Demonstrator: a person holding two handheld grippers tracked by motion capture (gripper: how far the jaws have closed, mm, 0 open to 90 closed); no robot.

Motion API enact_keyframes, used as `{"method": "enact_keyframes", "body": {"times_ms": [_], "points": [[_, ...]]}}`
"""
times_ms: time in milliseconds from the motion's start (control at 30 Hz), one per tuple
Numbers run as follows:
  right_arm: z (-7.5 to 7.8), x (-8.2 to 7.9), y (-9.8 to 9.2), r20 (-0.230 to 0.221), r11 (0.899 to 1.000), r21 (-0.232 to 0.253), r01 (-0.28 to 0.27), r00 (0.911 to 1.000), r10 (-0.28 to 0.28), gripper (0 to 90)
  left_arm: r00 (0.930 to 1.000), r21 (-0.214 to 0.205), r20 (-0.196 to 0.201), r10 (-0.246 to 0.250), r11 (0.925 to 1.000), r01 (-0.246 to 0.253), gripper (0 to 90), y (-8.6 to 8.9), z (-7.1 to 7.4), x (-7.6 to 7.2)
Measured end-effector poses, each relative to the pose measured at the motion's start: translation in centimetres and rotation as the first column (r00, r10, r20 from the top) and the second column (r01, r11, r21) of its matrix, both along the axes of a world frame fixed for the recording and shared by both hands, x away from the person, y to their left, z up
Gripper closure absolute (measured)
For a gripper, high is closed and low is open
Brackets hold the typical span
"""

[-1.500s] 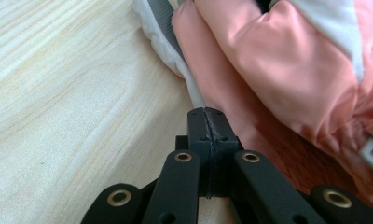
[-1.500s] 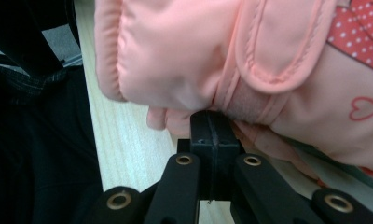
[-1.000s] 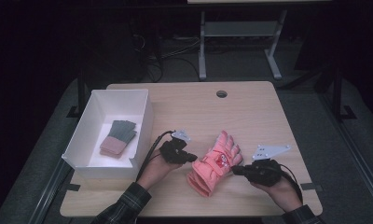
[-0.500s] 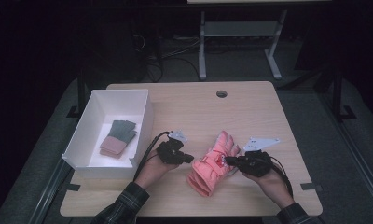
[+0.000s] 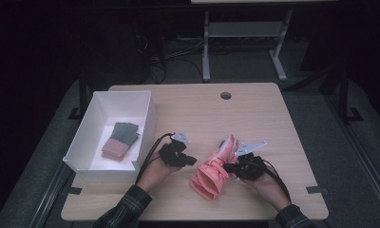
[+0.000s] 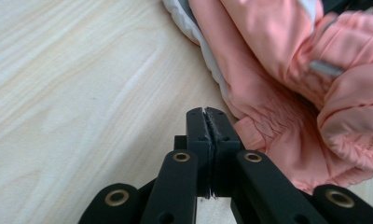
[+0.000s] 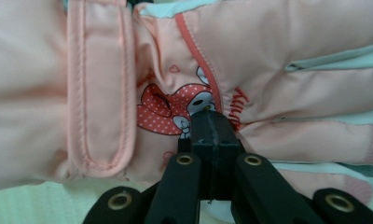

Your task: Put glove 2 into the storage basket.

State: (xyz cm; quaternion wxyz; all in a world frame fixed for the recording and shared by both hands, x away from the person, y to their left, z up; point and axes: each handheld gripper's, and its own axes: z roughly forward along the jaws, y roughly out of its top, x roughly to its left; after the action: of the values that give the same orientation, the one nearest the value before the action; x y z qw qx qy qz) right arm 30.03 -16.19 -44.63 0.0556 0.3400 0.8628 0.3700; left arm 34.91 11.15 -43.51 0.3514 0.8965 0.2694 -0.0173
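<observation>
I read one marking: red lettering on the pink glove (image 7: pixel 268 60), beside its cartoon print (image 7: pixel 175 109). The letters run sideways and look like "unny"; my gripper tips cover the start of the word.
</observation>
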Motion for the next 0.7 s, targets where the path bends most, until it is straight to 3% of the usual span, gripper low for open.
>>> {"method": "enact_keyframes", "body": {"times_ms": [100,200,467,567,700], "points": [[-0.2,0.1,0.3,-0.003,1.000,-0.026,0.000,1.0000,0.000,90.0,0.9998,-0.016,0.011,0.016,0.9997,-0.016,85.4,0.3,0.6,0.2],[-0.5,0.0,0.3,-0.004,1.000,-0.020,0.003,1.0000,-0.003,90.0,0.9997,-0.029,0.022,0.013,0.9995,-0.013,79.0,0.3,1.6,0.3],[-0.7,0.0,0.4,0.015,1.000,-0.030,-0.003,0.9999,0.003,90.0,0.9991,-0.097,0.033,-0.027,0.9948,0.030,42.7,-2.0,4.5,0.8],[-0.7,-0.1,0.4,0.015,1.000,-0.029,0.000,0.9999,0.001,90.0,0.9987,-0.107,0.019,-0.047,0.9930,0.049,32.6,-3.5,4.4,1.2],[-0.7,-0.1,0.4,0.013,1.000,-0.024,0.001,0.9999,0.000,90.0,0.9981,-0.092,-0.014,-0.061,0.9940,0.059,26.0,-5.2,3.6,1.7]]}}
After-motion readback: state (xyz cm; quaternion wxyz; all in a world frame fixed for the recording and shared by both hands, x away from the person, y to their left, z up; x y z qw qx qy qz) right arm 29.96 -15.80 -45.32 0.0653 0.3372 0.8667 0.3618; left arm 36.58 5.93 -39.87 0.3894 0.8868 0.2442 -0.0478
